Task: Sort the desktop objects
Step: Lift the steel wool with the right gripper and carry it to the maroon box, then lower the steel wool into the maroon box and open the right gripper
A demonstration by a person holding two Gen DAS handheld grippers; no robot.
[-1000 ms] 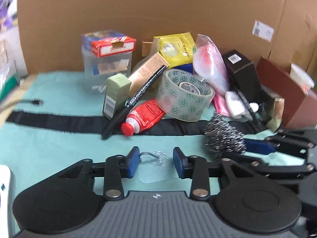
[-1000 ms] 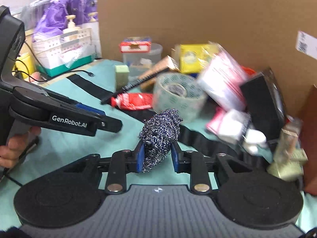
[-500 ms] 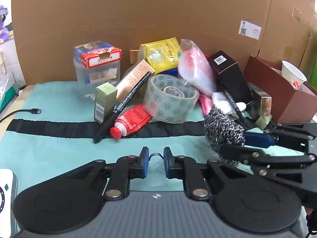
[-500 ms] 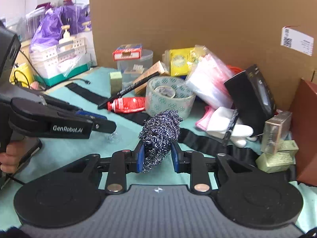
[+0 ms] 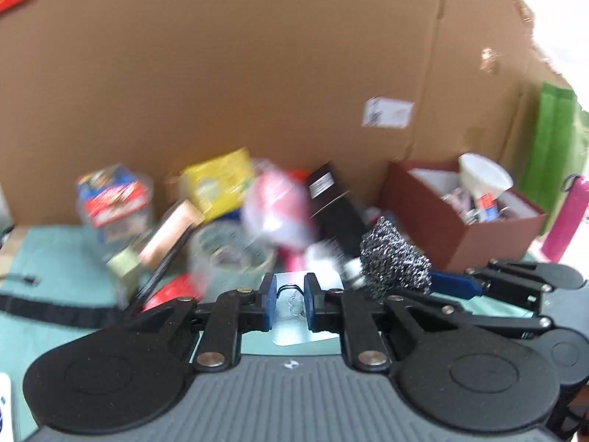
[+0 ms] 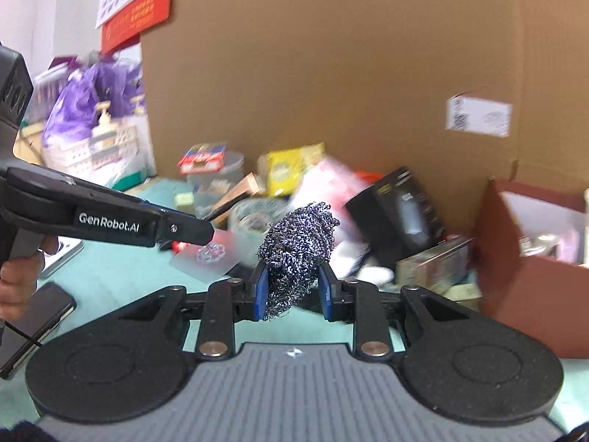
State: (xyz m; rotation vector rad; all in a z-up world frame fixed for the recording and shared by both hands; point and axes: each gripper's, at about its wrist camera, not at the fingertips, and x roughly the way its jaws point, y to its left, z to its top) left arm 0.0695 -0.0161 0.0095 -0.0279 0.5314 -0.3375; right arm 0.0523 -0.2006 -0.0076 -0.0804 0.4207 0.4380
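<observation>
Though blurred elsewhere: wiry silver scourer

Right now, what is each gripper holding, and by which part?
Left gripper: clear adhesive hook, pinched at its wire hook. Right gripper: steel wool scrubber, clamped around its lower half.

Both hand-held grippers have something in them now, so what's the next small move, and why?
Probably carry the steel wool scourer rightward toward the open brown box. The right hand-held gripper is clamped on it and lifted off the teal mat, and that box already holds sorted items. The left hand-held gripper, pinching a clear adhesive hook, would likely follow.
</observation>
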